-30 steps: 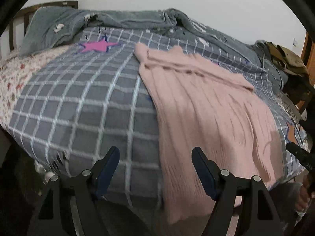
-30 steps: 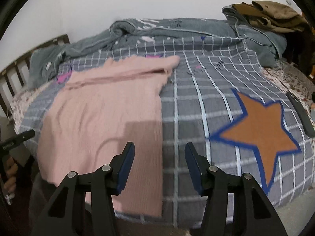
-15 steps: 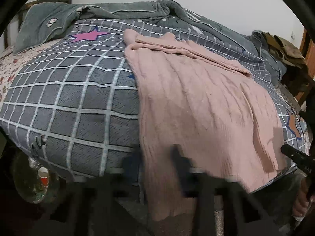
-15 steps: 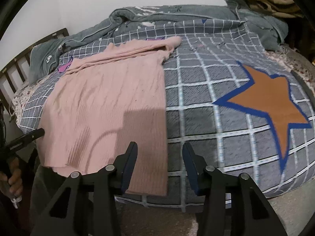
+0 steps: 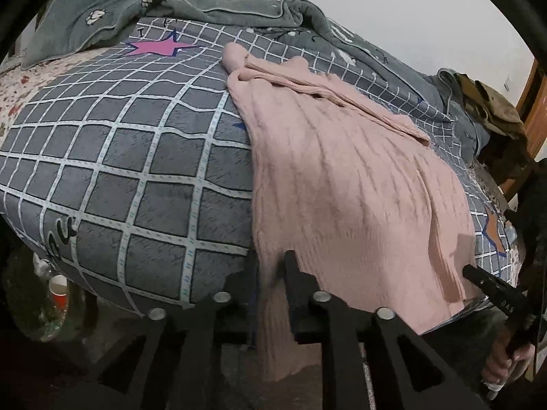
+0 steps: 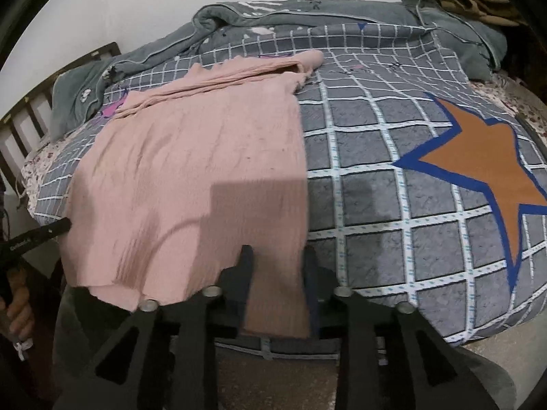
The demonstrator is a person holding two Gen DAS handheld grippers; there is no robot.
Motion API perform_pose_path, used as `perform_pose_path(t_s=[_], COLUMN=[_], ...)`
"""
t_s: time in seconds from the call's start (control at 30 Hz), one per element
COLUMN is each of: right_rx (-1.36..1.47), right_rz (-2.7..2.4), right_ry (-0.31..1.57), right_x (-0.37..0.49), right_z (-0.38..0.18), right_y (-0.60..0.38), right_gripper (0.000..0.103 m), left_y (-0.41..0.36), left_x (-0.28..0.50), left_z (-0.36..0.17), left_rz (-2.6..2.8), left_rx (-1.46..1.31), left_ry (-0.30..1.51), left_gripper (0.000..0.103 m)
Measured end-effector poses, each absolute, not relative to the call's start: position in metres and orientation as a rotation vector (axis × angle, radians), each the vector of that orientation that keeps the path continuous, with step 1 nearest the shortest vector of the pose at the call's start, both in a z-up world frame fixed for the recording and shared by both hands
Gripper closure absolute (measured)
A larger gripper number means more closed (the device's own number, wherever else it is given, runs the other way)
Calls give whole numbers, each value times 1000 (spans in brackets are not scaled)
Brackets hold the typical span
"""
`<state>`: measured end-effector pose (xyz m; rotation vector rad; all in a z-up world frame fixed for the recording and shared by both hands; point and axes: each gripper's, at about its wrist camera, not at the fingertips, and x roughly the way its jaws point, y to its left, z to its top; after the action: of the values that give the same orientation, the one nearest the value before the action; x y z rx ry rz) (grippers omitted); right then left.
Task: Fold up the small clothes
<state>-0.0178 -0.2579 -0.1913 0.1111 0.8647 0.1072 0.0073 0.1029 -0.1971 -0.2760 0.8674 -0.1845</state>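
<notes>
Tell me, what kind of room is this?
Most likely a bedroom: a bed with a grey checked quilt with stars, a rumpled grey-green blanket by the white wall, and a dark wooden slatted bed frame.

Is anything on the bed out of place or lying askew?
The pink sweater lies askew: its hem hangs over the edge of the bed, and its top is bunched in folds. Nothing looks spilled or damaged.
</notes>
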Motion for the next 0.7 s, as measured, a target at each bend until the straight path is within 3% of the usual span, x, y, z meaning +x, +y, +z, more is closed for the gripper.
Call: perform_pose_path(t_s=[0.07, 0.13, 0.2, 0.23, 0.7], right_rx=[108, 90, 97, 105, 344], right_rz=[113, 118, 143, 149, 257], right_ry=[863, 862, 866, 867, 741], right_x=[-17, -17, -18, -19, -33], right_z=[-191, -191, -191, -190, -117], right_y=[-255, -250, -249, -250, -278], right_gripper=[61, 62, 78, 92, 98], left_y=[98, 91, 88, 88, 131], left_x=[8, 10, 11, 11, 7], left_z=[-195, -194, -193, -192, -111], left_rz=[-207, -201, -202, -201, -220], left_rx=[-276, -257, -255, -257, -481], left_ry=[871, 883, 893, 895, 815], left_gripper=[67, 64, 73, 95, 96])
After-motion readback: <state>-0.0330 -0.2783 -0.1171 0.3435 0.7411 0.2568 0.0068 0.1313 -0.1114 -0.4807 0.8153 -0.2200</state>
